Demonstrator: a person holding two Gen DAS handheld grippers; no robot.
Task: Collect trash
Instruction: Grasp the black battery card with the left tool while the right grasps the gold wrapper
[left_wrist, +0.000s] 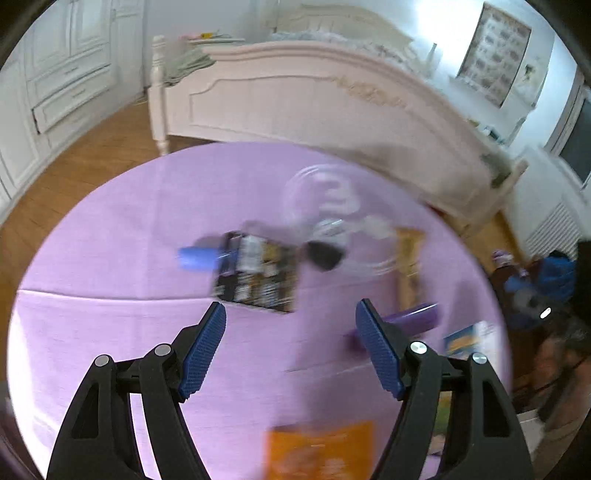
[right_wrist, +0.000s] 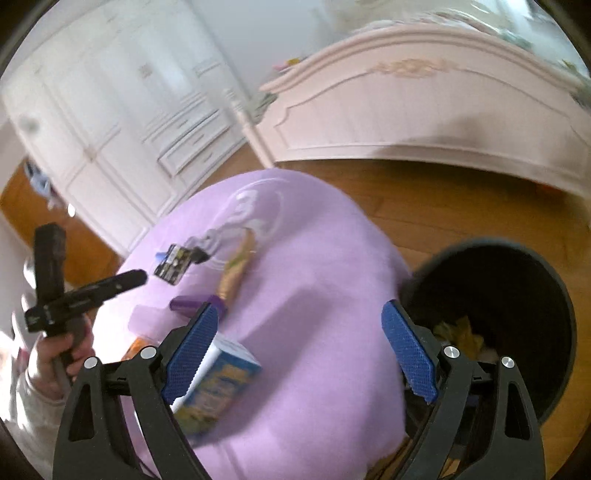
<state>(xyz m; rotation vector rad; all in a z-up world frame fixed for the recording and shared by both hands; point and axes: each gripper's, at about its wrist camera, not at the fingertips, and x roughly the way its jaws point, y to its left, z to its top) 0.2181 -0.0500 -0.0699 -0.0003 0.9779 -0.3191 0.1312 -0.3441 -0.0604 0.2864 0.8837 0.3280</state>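
My left gripper (left_wrist: 291, 306) hangs open and empty over the purple-clothed table (left_wrist: 110, 332). Just beyond its tips lies a black printed packet (left_wrist: 258, 273) with a blue cylinder (left_wrist: 195, 257) at its left. A purple tube (left_wrist: 410, 317) lies behind the right finger, and an orange packet (left_wrist: 321, 450) lies below. My right gripper (right_wrist: 299, 308) is open with nothing between its pads, above the table's right side. A blue and yellow box (right_wrist: 218, 387) lies under its left finger. The black trash bin (right_wrist: 517, 295) stands on the floor to the right, with yellow scraps (right_wrist: 458, 332) inside.
A clear plastic container (left_wrist: 325, 195) and a tan wrapper (left_wrist: 408, 266) lie farther back on the table. A white bed frame (left_wrist: 295, 96) stands beyond, and white cabinets (right_wrist: 110, 110) line the left wall. A person's hand (right_wrist: 62, 350) grips the other tool's handle at left.
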